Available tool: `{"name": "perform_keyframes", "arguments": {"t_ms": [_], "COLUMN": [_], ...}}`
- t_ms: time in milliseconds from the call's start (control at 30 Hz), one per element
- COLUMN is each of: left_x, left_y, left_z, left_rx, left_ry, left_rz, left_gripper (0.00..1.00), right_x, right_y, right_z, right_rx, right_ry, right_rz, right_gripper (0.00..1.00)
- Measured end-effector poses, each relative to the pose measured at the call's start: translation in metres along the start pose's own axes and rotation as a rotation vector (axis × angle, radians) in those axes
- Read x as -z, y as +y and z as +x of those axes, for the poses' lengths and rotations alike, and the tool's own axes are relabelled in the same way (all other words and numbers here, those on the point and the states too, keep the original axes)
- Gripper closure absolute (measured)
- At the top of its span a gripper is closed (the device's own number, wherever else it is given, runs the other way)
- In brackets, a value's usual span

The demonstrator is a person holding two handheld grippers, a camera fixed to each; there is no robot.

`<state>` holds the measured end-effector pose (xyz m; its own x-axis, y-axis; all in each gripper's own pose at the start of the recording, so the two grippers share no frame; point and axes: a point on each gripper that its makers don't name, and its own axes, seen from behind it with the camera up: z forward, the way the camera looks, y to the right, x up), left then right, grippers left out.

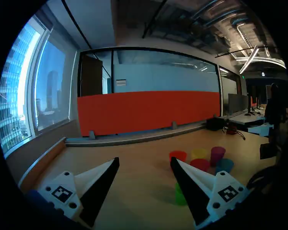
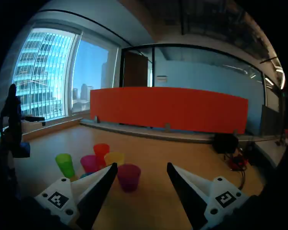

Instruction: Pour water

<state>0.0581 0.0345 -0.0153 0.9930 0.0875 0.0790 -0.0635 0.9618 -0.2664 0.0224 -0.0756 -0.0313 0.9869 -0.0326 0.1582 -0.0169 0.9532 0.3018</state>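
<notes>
the left gripper [image 1: 144,159] has its two white fingers spread wide and holds nothing; bare wooden table [image 1: 144,188] shows in the gap. behind its right-hand finger, low and right of centre, a green cup [image 1: 179,194] stands half hidden. just above that fingertip an orange cup [image 1: 177,155], a yellow cup [image 1: 199,153], a purple cup [image 1: 217,154], a pink-red cup [image 1: 199,165] and a blue cup [image 1: 225,165] cluster close together on the table.

the right gripper [image 2: 141,165] is likewise wide open and empty. in the right gripper view the purple cup [image 2: 128,177] stands in the gap just beside the left-hand finger, upright. the yellow cup [image 2: 114,157], orange cup [image 2: 101,150], pink-red cup [image 2: 90,163] and green cup [image 2: 65,165] stand in the lower left.

an orange partition [image 1: 148,111] crosses the middle, with windows [image 1: 48,92] at the left.
</notes>
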Motion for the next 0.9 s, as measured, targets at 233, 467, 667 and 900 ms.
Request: {"name": "perform_keyframes", "arguments": {"t_ms": [233, 467, 667, 900], "left_x": [0.007, 0.011, 0.013, 0.006], "left_y": [-0.005, -0.006, -0.005, -0.001], "left_z": [0.008, 0.007, 0.002, -0.024], "left_rx": [0.002, -0.016, 0.003, 0.009], "left_ry": [0.064, 0.092, 0.112, 0.094], "left_rz": [0.077, 0.137, 0.167, 0.176], "left_gripper": [0.01, 0.01, 0.01, 0.01], "right_x": [0.003, 0.008, 0.015, 0.021], "right_y": [0.012, 0.038, 0.047, 0.045], "right_z": [0.020, 0.029, 0.031, 0.021], "right_rx": [-0.031, -0.014, 0.003, 0.008], "right_ry": [0.111, 0.201, 0.252, 0.265], "right_rz": [-0.103, -0.248, -0.327, -0.359], "right_gripper": [0.00, 0.00, 0.00, 0.00]}}
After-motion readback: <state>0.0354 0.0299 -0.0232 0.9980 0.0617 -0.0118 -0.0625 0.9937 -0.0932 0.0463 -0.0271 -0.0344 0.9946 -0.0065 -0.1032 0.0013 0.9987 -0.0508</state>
